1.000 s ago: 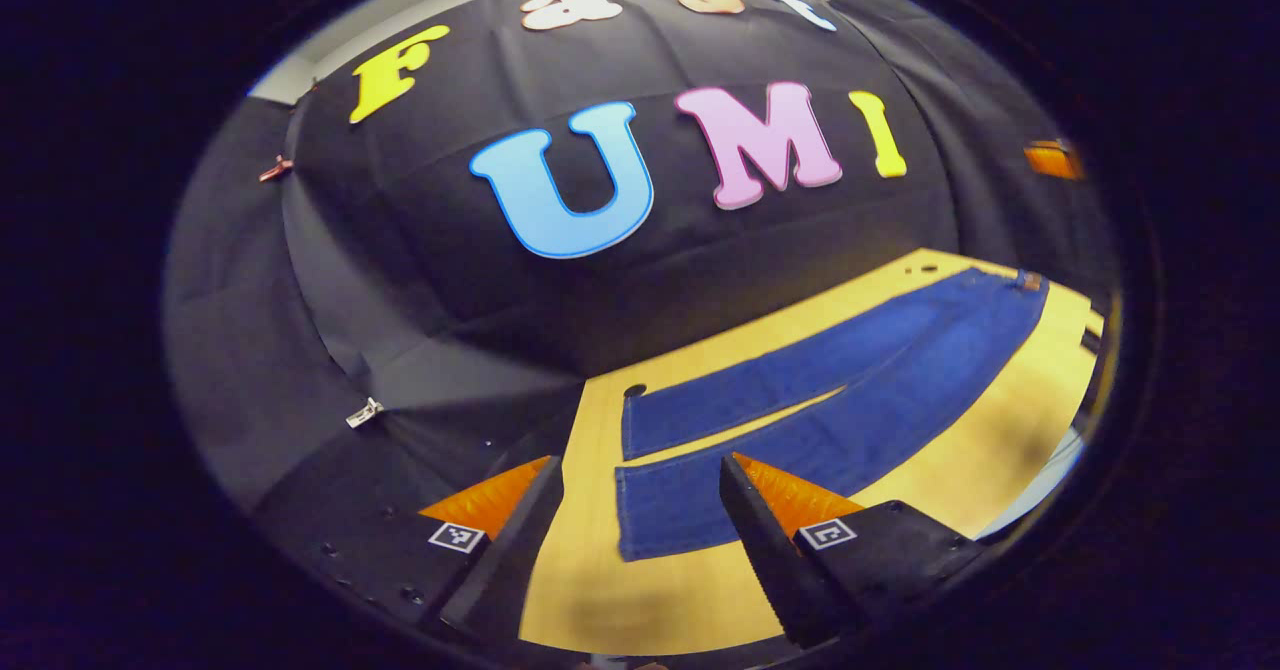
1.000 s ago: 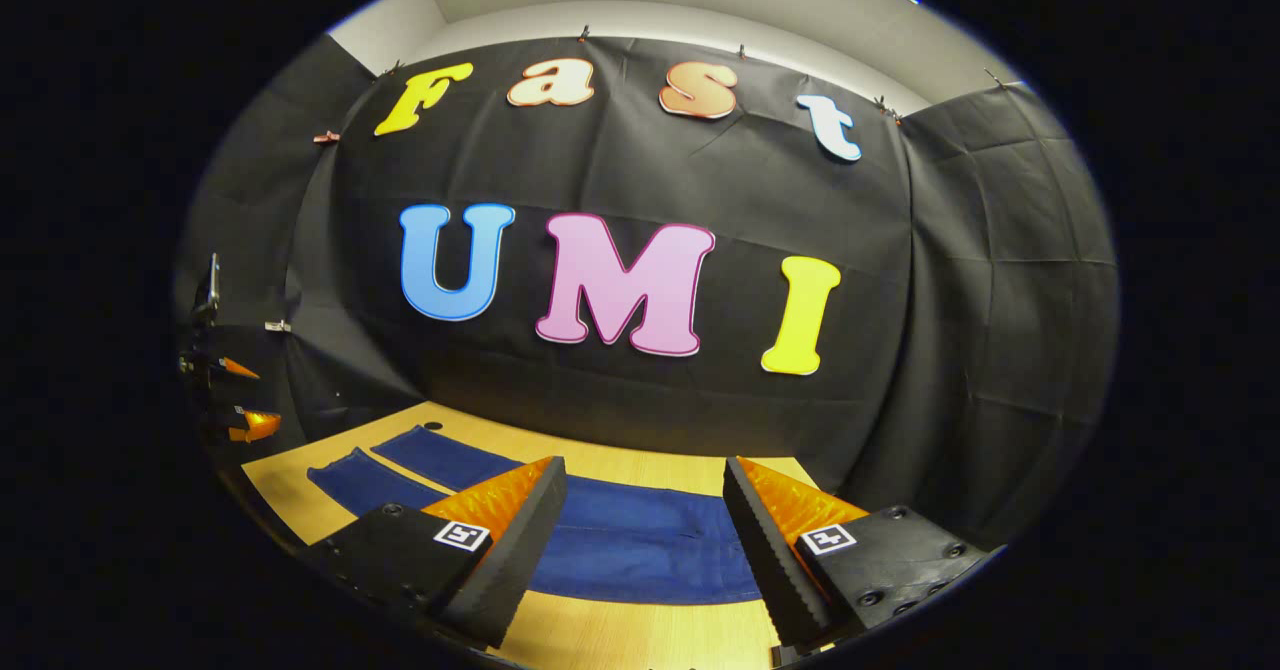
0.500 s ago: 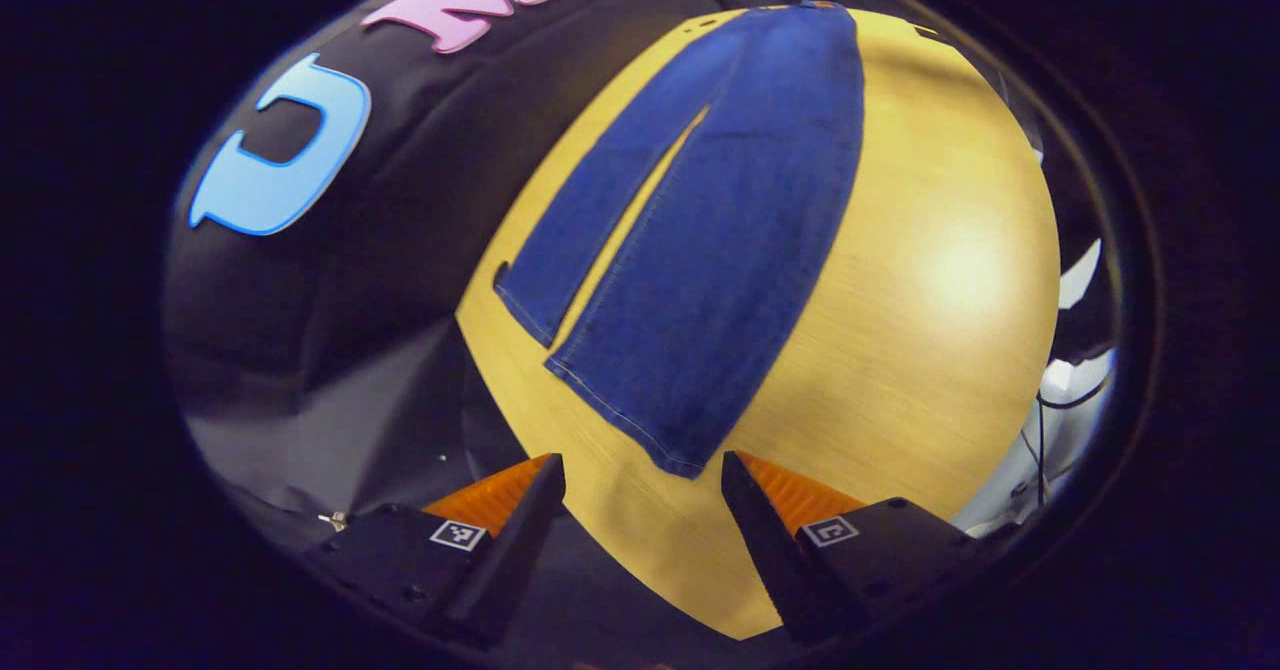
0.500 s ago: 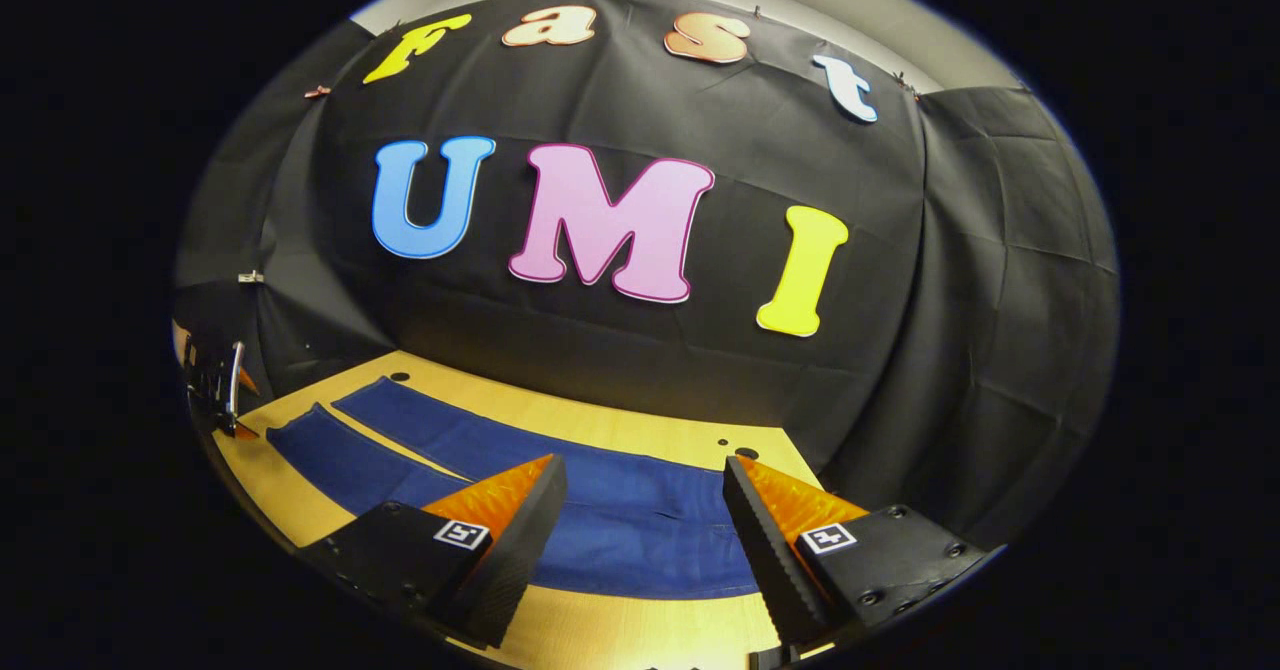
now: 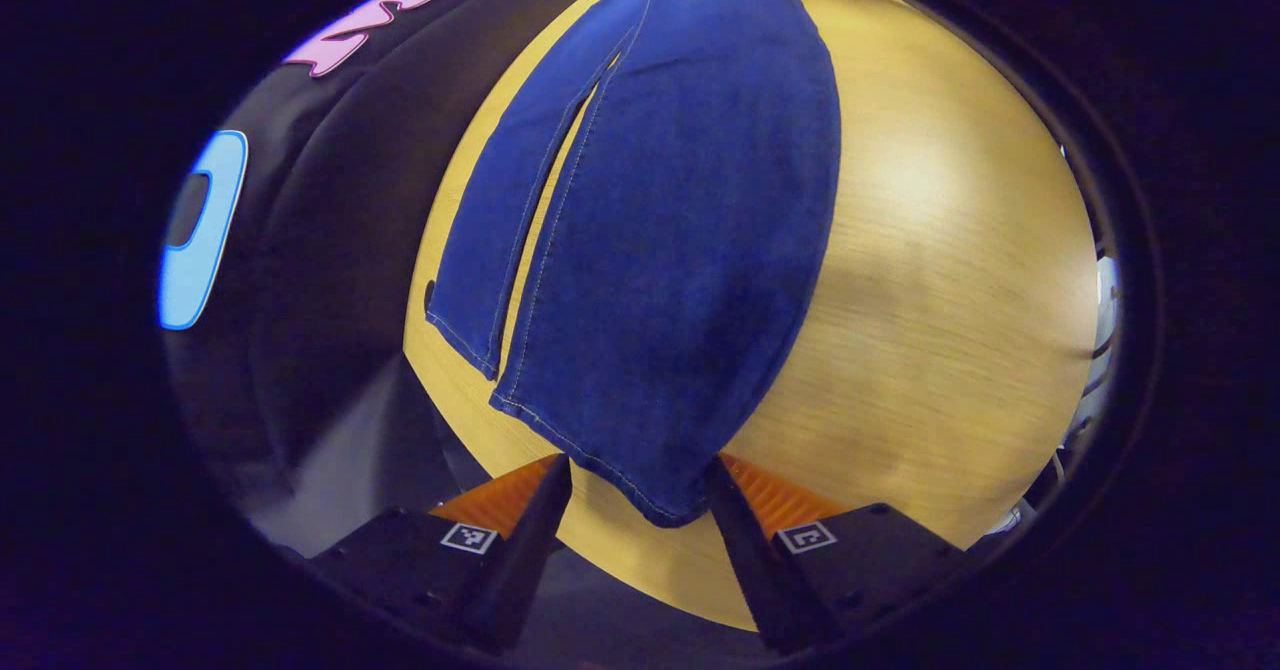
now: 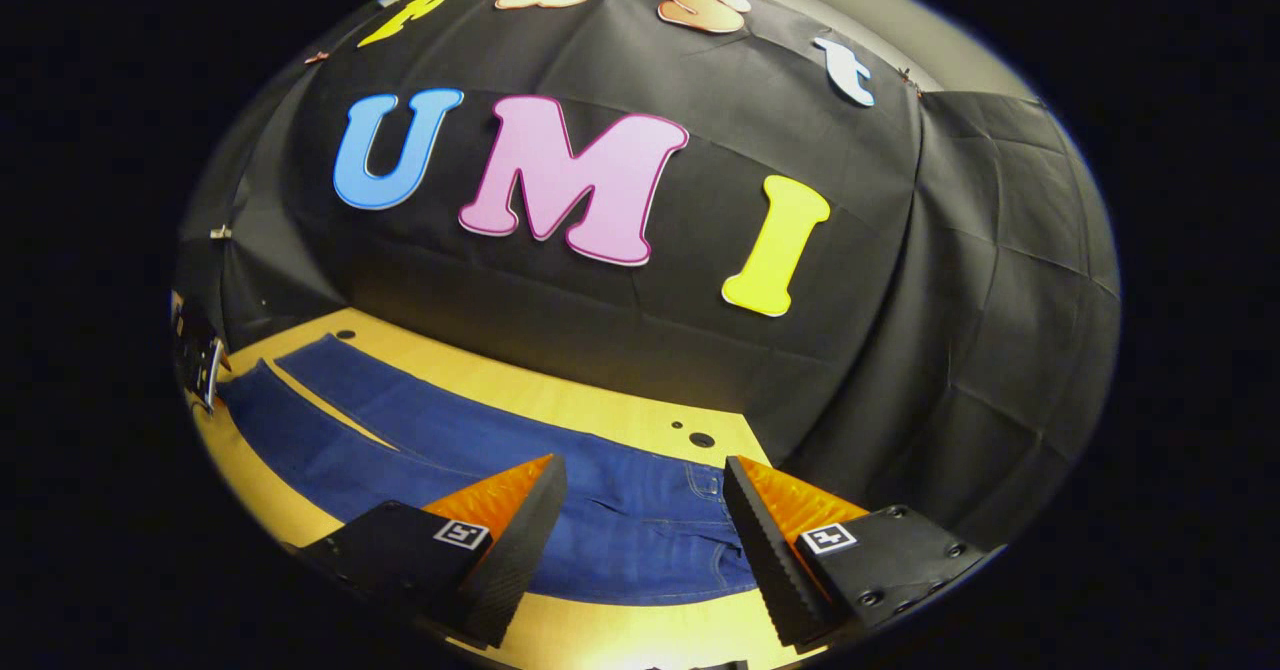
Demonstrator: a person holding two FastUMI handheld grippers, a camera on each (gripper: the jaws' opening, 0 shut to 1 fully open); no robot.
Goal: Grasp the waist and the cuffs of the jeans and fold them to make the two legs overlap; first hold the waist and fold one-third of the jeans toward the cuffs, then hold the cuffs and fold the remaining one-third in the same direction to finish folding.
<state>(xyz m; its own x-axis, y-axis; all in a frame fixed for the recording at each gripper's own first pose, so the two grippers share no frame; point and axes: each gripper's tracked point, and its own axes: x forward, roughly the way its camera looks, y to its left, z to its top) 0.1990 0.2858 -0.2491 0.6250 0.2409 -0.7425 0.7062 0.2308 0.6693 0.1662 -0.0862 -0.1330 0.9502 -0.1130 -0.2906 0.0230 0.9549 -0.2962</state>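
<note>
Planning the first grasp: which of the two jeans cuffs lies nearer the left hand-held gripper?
The nearer leg's cuff, its corner lying between the open left hand-held gripper fingers. The other cuff lies farther off, toward the wall.

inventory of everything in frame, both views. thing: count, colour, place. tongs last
jeans: 1, blue denim, laid flat and unfolded along the table, legs side by side with a narrow gap between them; waist end lies near the right tongs
table: 1, light wood, under the jeans; small holes near its far edge
booth wall: 1, black cloth, behind the table
left tongs: 1, open, fingers straddling the corner of the near cuff, not closed on it
right tongs: 1, open, over the waist, not gripping
</note>
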